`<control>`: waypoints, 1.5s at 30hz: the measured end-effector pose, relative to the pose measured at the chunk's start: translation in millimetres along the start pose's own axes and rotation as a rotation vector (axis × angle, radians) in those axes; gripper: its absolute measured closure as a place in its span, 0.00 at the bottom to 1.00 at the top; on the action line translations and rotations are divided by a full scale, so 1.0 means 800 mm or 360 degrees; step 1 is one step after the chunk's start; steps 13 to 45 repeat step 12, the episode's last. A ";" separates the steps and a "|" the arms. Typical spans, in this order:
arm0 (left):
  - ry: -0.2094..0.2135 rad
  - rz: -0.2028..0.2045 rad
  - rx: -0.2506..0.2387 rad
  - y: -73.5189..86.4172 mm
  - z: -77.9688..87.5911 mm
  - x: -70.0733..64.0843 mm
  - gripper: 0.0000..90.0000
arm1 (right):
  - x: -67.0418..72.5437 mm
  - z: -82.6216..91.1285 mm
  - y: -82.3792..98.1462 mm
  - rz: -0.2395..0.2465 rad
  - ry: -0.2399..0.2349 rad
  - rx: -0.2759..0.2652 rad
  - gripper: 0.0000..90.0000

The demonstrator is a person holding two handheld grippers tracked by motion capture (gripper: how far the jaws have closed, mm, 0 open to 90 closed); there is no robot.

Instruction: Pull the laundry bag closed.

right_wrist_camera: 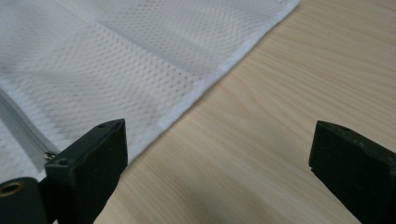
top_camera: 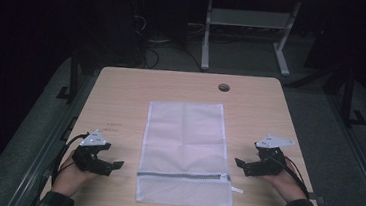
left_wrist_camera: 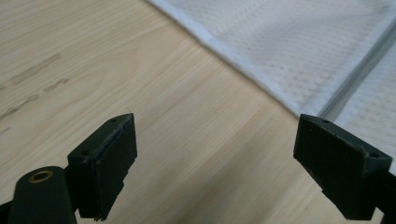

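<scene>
From above, a white mesh bag (top_camera: pixel 185 151) lay flat in the middle of the pale wooden tabletop (top_camera: pixel 121 102), its long sides running from twelve to six o'clock, with a zipper (top_camera: pixel 182 174) crossing it near the six o'clock end. The left gripper (top_camera: pixel 107 165) sat at about eight o'clock from the bag's middle and the right gripper (top_camera: pixel 243 166) at about four o'clock, each in a hand resting on the tabletop, both pointing inward at the bag and clear of it. That high view also took in a small round hole (top_camera: pixel 223 87) in the tabletop near twelve o'clock and the legs of a grey frame (top_camera: pixel 248 23) on the floor beyond. The left gripper view added the weave: the bag's hemmed edge (left_wrist_camera: pixel 252 70) ran from twelve toward four o'clock, with bare wood between the two black fingers (left_wrist_camera: pixel 109 163). The right gripper view showed the opposite hem (right_wrist_camera: pixel 219 70) and the zipper's end (right_wrist_camera: pixel 28 135) beside its own fingers (right_wrist_camera: pixel 93 163). Both pairs of fingers stood wide apart, holding nothing and touching nothing; bare wood and the bag's edge lay beyond each gap.
</scene>
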State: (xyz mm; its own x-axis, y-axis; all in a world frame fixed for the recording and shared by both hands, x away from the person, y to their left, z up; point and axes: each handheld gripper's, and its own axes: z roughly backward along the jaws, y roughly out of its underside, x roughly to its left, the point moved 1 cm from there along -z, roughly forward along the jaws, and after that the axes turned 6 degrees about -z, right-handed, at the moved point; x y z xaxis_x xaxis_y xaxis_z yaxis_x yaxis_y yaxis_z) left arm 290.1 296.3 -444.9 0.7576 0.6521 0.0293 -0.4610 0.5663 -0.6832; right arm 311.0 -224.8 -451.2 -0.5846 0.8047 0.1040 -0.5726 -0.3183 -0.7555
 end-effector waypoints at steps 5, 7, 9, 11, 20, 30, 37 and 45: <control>-0.0033 0.0011 0.0006 0.001 0.000 0.003 0.14 | -0.004 -0.003 0.007 -0.0007 -0.0010 0.0029 0.06; -0.0029 0.0010 0.0007 0.001 -0.001 0.003 0.14 | -0.006 -0.004 0.008 -0.0010 0.0000 0.0032 0.06; -0.0024 0.0008 0.0015 0.001 -0.002 0.004 0.14 | -0.008 -0.002 0.008 -0.0024 0.0007 0.0024 0.06; -0.0023 0.0009 0.0009 0.000 -0.003 0.004 0.14 | -0.010 0.000 0.009 -0.0033 0.0018 0.0012 0.06; -0.0023 0.0009 0.0008 0.000 -0.003 0.004 0.14 | -0.011 0.001 0.009 -0.0038 0.0018 0.0009 0.06; -0.0023 0.0009 0.0008 0.000 -0.003 0.004 0.14 | -0.011 0.001 0.009 -0.0038 0.0018 0.0009 0.06; -0.0023 0.0009 0.0008 0.000 -0.003 0.004 0.14 | -0.011 0.001 0.009 -0.0038 0.0018 0.0009 0.06; -0.0023 0.0009 0.0008 0.000 -0.003 0.004 0.14 | -0.011 0.001 0.009 -0.0038 0.0018 0.0009 0.06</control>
